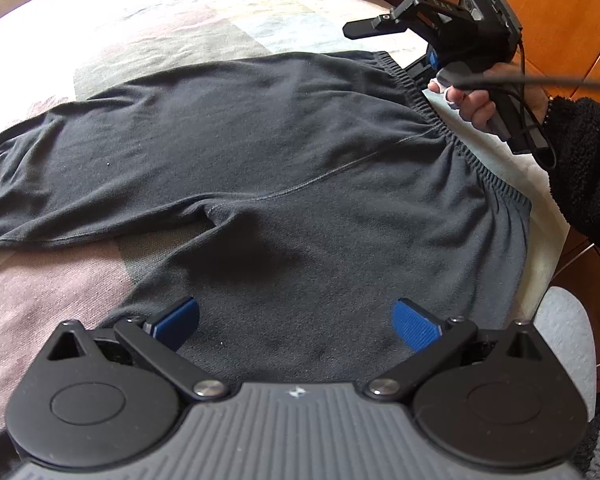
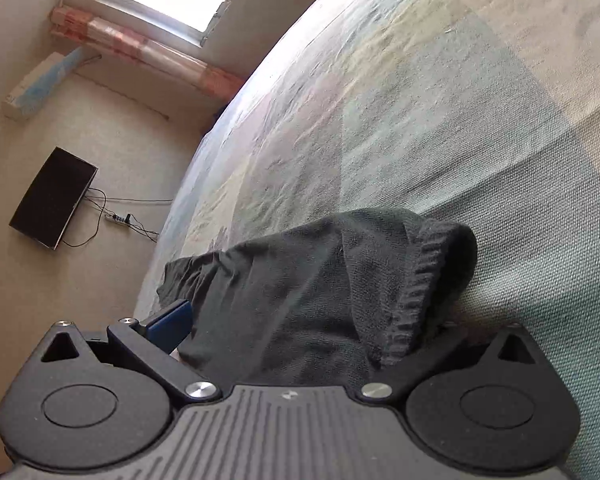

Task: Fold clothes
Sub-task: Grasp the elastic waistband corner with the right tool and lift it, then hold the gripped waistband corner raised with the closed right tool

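On the bed (image 1: 148, 36) lies one pair of dark grey pants (image 1: 260, 152), spread flat with two legs. The left gripper (image 1: 296, 322) hangs over them, its two blue fingers wide apart. The right gripper (image 2: 300, 328) has the waistband (image 2: 416, 292) bunched between its fingers, but I cannot tell if it is pinching.

From my remote station I noted that the far leg of the dark trousers (image 1: 236, 128) ran out past the left edge of the left wrist view, so its cuff was cut off. In the right wrist view the waistband (image 2: 412, 292) draped over the right hand-held gripper (image 2: 300, 332), covering its right finger entirely; only the left blue pad (image 2: 172, 326) showed, and I could not tell how the jaws stood. The person's hand (image 1: 474, 106) was partly hidden behind the handle. The power strip (image 2: 118, 218) on the floor was too small to make out.
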`<state>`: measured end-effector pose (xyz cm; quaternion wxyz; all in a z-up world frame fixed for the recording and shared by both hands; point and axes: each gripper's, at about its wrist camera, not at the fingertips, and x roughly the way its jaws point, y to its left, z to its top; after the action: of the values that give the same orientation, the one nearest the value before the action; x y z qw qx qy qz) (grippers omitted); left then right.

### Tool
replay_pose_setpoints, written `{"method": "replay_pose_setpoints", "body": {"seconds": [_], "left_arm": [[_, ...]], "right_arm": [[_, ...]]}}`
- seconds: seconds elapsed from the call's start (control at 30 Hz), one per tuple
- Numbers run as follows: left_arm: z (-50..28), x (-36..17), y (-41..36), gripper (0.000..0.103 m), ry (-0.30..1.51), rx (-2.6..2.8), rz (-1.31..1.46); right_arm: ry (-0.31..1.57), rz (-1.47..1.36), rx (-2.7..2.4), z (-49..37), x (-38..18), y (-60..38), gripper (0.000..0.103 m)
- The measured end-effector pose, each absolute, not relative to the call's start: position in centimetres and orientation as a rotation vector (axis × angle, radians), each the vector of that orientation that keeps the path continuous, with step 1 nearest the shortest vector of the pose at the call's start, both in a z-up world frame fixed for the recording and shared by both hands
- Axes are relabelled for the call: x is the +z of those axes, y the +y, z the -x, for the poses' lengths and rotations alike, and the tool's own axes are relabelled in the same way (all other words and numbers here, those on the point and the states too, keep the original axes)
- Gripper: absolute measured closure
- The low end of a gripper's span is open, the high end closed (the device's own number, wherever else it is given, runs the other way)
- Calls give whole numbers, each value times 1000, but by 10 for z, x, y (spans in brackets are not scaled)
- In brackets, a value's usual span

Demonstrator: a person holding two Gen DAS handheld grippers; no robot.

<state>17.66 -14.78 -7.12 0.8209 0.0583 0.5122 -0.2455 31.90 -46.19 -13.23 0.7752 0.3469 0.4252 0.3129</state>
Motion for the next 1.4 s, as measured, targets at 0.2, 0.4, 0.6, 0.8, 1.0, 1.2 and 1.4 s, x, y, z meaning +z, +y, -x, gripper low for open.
{"method": "replay_pose_setpoints", "body": {"seconds": [0.2, 0.4, 0.6, 0.8, 1.0, 1.2, 1.4], "left_arm": [[-176, -74, -151, 1, 1098, -532, -126], [-176, -74, -150, 1, 1100, -525, -122], [-180, -74, -145, 1, 1106, -504, -111], [-181, -76, -151, 1, 1114, -531, -116], [-181, -78, -152, 1, 1121, -526, -115], [-182, -79, -149, 1, 1124, -522, -104], [-182, -83, -146, 1, 1132, -528, -85]], "right_arm": [[902, -722, 648, -316, -130, -451, 0], [932, -744, 628, -320, -131, -456, 6], [946, -911, 540, -315, -167, -504, 98], [947, -858, 582, -318, -158, -492, 80], [964, -808, 614, -331, -154, -480, 69], [943, -823, 600, -328, -165, -487, 99], [918, -758, 555, -323, -159, -476, 98]]}}
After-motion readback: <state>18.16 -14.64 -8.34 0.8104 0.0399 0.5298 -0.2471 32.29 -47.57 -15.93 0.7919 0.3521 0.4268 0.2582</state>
